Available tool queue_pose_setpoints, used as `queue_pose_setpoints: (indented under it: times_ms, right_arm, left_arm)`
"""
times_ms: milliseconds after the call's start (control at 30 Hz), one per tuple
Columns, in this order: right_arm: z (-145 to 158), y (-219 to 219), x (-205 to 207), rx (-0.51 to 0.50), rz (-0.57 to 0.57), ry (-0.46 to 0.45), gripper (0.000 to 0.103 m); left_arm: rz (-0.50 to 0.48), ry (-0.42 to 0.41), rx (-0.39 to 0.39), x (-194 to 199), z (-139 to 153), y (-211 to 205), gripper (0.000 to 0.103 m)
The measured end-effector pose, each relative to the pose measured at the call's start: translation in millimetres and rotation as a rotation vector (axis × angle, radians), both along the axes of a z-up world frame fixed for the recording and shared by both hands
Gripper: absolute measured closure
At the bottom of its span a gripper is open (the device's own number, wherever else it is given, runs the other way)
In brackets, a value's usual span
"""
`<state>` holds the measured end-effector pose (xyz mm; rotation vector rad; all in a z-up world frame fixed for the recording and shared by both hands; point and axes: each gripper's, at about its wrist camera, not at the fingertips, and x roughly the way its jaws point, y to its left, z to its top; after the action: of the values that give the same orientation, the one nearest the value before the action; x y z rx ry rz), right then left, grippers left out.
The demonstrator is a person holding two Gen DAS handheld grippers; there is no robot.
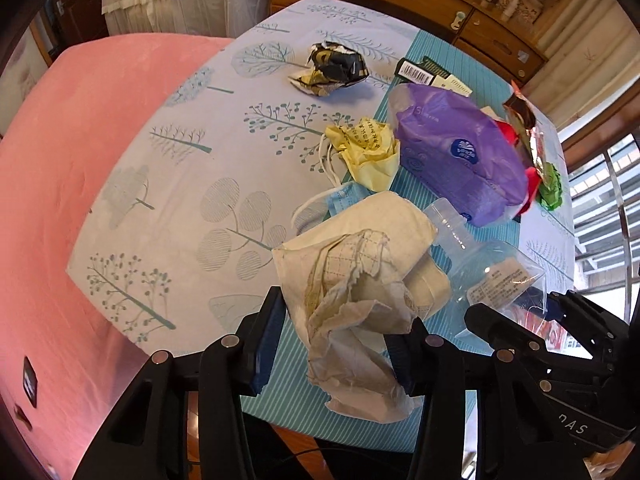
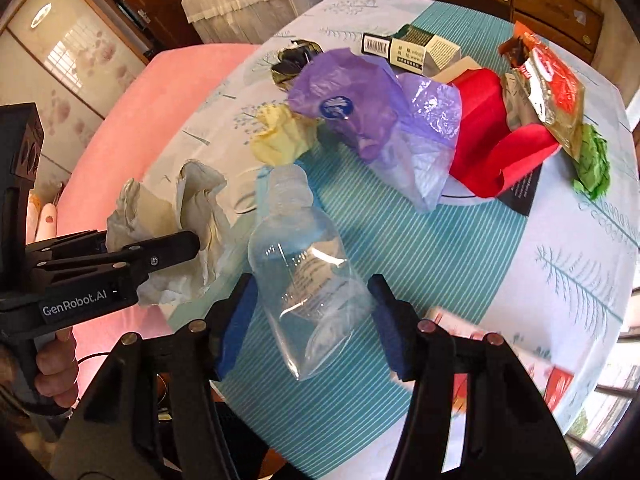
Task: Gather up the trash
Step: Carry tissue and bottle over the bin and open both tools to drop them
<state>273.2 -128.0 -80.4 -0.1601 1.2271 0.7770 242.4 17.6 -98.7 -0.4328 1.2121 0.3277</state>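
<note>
Now, left wrist view: the left gripper is clenching a crumpled cream paper wad, its blue pads pressing into both flanks of the paper.
Wad position: it is bulging forward and upward out of the jaws, hanging just above the near edge of the table.
Neighbouring trash: a blue face mask and a yellow paper ball are lying just beyond the wad; a purple tissue pack is sitting further right.
Right wrist view: the right gripper is grasping a clear plastic bottle, pads pressing on either side of its lower body.
Bottle position: its neck is pointing away from the gripper, toward the yellow ball; whether its base is resting on the striped cloth I cannot tell.
Other hand: the person's hand is gripping the left tool's handle at the left edge, the wad showing beside the bottle.
Remaining clutter: a red folded paper, a foil snack wrapper and a green paper ball are waiting well apart from both grippers.
Doing it well: probably keeping both squeezes steady while lifting straight clear, since thin plastic is likely to buckle and slip, and loose paper may tear free.
</note>
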Motion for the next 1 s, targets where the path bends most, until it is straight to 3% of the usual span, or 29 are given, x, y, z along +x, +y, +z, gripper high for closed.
queue_pose_setpoints:
  times_ms: [233,600,733,1000]
  right_arm:
    - [37,-6,-46,0.040,-0.088,-0.050,0.050]
    - [70,-3,-152,0.083,-0.393,-0.143,0.050]
    - [66,5,-203,0.073,-0.484,-0.150,0.050]
    - [34,6,-287,0.029,-0.596,-0.075,0.051]
  left_arm:
    - [-0.092,-0.046,0.004,-31,38,21,0.055]
    - [-0.422,-0.144,0.081,-95,88,42,0.055]
    - [-0.516,-0.161,0.076,-127,89,44,0.055]
    - [-0.662,-0.080,0.021,-184,56,23,0.055]
